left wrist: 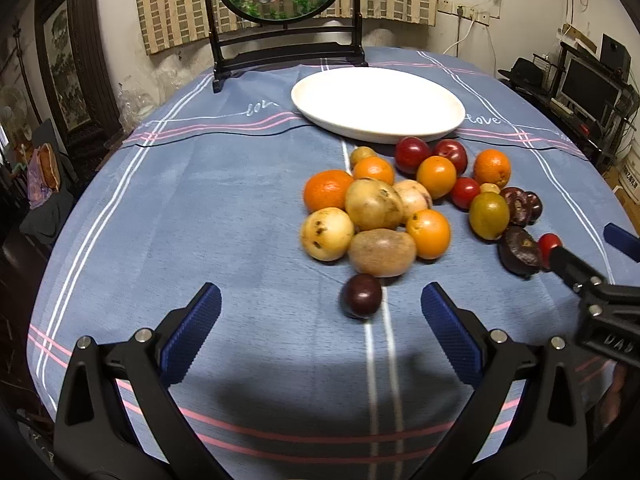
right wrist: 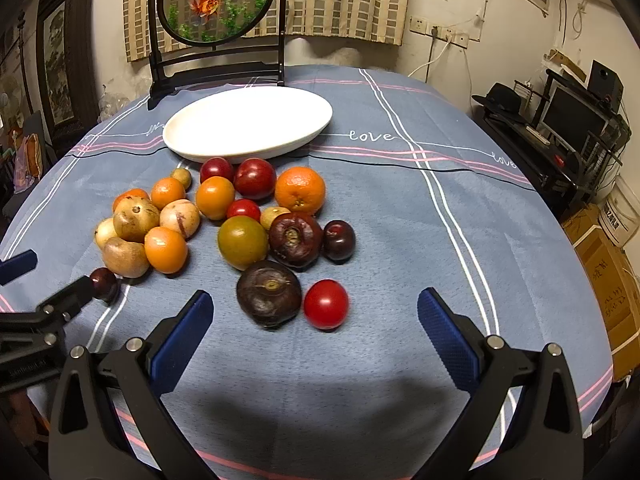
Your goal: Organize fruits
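Big white oval plate (right wrist: 248, 124) sits bare, mixed fruit pile (right wrist: 224, 216) heaped beside it; left claw (left wrist: 320, 316) and right claw (right wrist: 316, 316) both spread wide.

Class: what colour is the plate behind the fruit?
White plate, empty; clearest in the right wrist view.

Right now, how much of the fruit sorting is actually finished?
Nothing looks done yet: the white plate holds no fruit, and the whole pile sits on the tablecloth. Nothing is in hand; the left claw is open near a dark plum, and the right claw open near a red tomato. All the fruit remains.
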